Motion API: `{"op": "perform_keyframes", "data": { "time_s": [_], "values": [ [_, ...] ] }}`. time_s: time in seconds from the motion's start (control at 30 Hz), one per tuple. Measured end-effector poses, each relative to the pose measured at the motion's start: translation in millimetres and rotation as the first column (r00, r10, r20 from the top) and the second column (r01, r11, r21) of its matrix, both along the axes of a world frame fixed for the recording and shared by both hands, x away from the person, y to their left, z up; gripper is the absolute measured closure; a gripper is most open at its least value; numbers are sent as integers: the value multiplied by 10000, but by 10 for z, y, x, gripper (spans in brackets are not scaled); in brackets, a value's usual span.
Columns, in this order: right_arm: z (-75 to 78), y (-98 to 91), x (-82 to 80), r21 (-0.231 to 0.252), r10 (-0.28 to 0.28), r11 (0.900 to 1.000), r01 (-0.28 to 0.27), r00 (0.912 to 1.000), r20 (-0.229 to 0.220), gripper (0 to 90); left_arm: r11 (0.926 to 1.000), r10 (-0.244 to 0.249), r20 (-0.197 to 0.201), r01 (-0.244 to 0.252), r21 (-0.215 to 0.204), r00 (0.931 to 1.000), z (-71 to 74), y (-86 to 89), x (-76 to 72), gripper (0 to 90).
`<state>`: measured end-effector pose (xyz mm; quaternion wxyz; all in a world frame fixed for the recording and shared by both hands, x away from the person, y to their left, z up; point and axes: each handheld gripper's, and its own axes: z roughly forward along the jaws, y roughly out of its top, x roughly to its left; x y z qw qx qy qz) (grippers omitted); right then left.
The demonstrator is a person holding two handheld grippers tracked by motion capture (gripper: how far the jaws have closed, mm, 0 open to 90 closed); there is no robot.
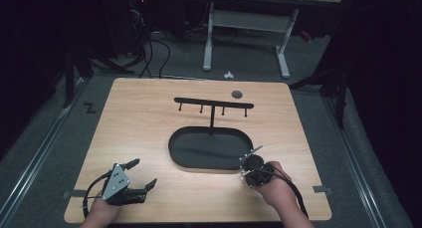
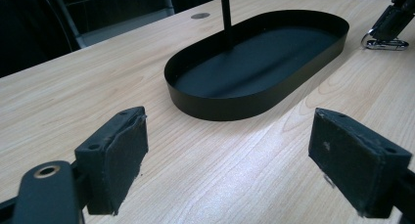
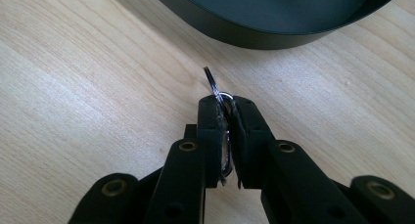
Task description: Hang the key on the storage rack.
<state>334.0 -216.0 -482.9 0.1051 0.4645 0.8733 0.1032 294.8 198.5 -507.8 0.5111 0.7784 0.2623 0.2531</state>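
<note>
Now the right gripper is pinching a thin metal ring just beside the black tray's near rim; lifting toward the hook rack seems next, while the left gripper is waiting spread near the table's near-left corner.

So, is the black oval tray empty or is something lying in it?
Empty. In the left gripper view the tray floor is bare except for its own upright post; the high view shows the same.

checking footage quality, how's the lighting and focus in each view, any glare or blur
High view: soft and dim, dark surroundings, the table evenly lit. Left gripper view: sharp tray, a bright sheen on the wood before it, near pads slightly soft. Right gripper view: glints on the metal ring, its thin edge blurred between the shut jaws.
</note>
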Motion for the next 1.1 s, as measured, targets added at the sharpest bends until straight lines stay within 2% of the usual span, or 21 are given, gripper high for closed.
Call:
{"op": "perform_keyframes", "data": {
  "time_s": [0.13, 0.2, 0.33, 0.5, 0.73, 0.97, 1.1],
  "values": [
    [-2, -6, -2, 238, 14, 9997, -12, 10000, -64, 852, 10000, -23, 67, 22, 36, 10000, -2, -15, 0, 151],
    [2, -5, 6, 309, 47, 9995, -39, 9996, -269, 855, 10000, -6, 6, 6, 66, 10000, -4, -15, 6, 151],
    [1, -8, 21, 166, 86, 9998, -82, 9997, -239, 878, 10000, 14, 48, -14, 42, 10000, 2, -4, 6, 151],
    [9, -28, 7, 294, -28, 9996, 37, 9995, -312, 882, 10000, -37, 58, 37, 30, 10000, 5, -2, 0, 151],
    [130, -115, -39, 646, -381, 9971, 399, 9989, -279, 883, 10000, -41, 61, 41, 24, 10000, 6, -2, 1, 152],
    [241, -190, -87, 611, -534, 9966, 549, 9982, -260, 883, 10000, -28, 64, 27, 24, 10000, 6, -7, 0, 151],
    [312, -235, -129, 833, -758, 9935, 775, 9968, -236, 883, 10000, -36, 37, 36, 33, 10000, 6, -6, -1, 151]
  ]
}}
